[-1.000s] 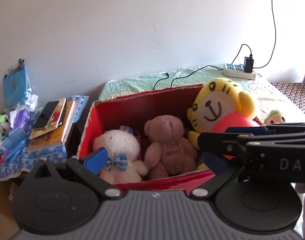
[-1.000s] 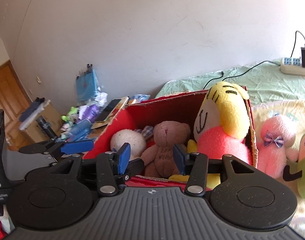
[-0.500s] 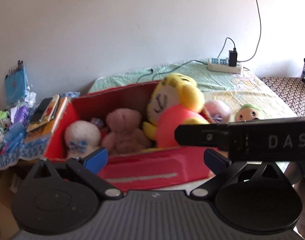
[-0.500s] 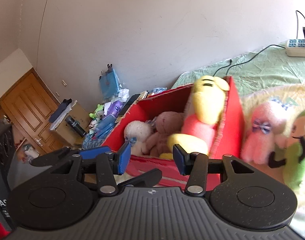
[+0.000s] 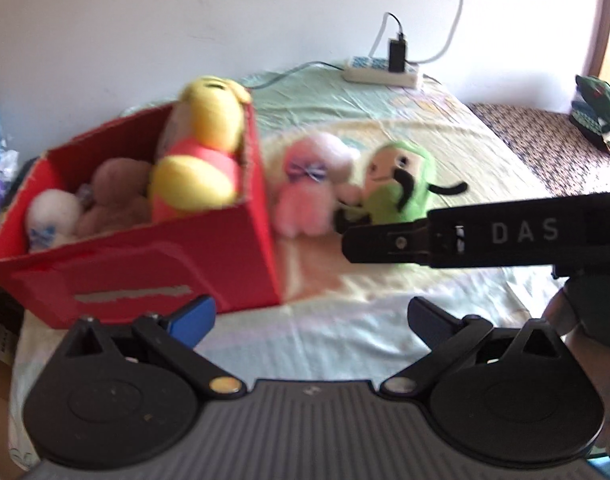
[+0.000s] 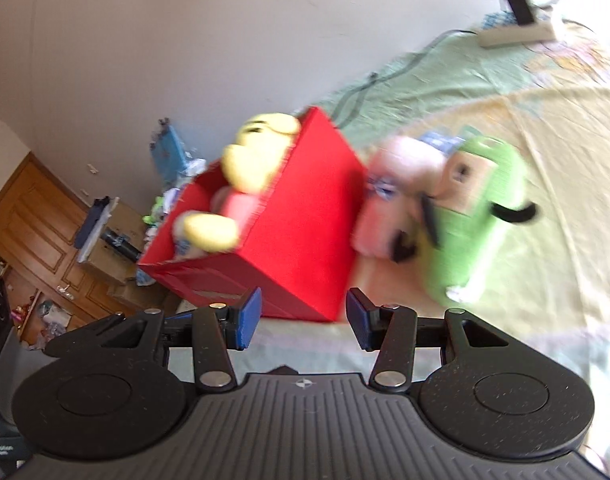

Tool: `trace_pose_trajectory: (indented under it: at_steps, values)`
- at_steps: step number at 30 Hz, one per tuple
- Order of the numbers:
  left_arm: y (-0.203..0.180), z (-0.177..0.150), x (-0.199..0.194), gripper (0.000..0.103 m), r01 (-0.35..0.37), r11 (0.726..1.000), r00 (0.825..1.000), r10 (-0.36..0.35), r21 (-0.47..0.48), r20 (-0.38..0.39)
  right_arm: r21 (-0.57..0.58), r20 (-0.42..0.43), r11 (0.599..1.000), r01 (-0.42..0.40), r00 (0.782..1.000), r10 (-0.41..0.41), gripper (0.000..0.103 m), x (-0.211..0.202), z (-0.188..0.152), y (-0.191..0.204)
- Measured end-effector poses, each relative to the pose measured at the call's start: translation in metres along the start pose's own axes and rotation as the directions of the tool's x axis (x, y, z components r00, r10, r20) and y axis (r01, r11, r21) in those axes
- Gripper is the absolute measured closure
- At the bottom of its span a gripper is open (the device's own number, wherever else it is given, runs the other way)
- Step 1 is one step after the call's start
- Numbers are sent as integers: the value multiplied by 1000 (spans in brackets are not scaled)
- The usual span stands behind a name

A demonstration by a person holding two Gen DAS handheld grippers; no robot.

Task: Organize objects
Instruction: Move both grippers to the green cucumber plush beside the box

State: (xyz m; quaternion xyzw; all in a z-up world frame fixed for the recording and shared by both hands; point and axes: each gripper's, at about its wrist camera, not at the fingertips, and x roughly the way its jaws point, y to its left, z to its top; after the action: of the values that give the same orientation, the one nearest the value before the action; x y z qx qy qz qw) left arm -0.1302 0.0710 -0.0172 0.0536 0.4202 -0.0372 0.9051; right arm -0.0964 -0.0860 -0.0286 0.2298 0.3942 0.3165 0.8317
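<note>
- L gripper [image 5: 311, 316]: jaws spread wide, blue pads well apart, nothing between them, touching nothing. Hangs above the pale bedsheet [image 5: 345, 332], near the front corner of the red box [image 5: 145, 264].
- R gripper [image 6: 303, 318]: jaws parted to a moderate gap, narrower than L's, empty. Both blue pads sit just in front of the box's near lower corner; contact w/ box can't be told, pic is blurred.
- R gripper's black body, lettered "DAS", crosses the right side of the L wrist view; a hand [image 5: 585, 344] grips it at the right edge.
- Red box stands on the bed at its left end, open top, holds 3 plushies: yellow tiger plush [image 5: 203, 152] at the right end, sticking up above the rim; brown bear [image 5: 113, 196] in the middle; white plush [image 5: 49, 216] at the left end.
- Pink plush [image 5: 309, 192] sits on the sheet just beside the box's right wall, outside it.
- Green plush [image 5: 401, 188] touches the pink one on its right side, also outside the box, upright.
- Power strip [image 5: 381, 74] w/ black charger lies at the far end of the bed by the wall.
</note>
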Motion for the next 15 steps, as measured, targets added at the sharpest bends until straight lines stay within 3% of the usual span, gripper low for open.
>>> trace_pose_trajectory:
  at_steps: [6,15]
  values:
    - [-36,-1,18,1,74,997,996,-72,33,-48,75,-8,996,39,999,-38,50,-17,-8,-35]
    - [-77,8,49,1,112,987,992,-105,118,-67,255,12,963,87,996,-93,49,-36,-11,-92]
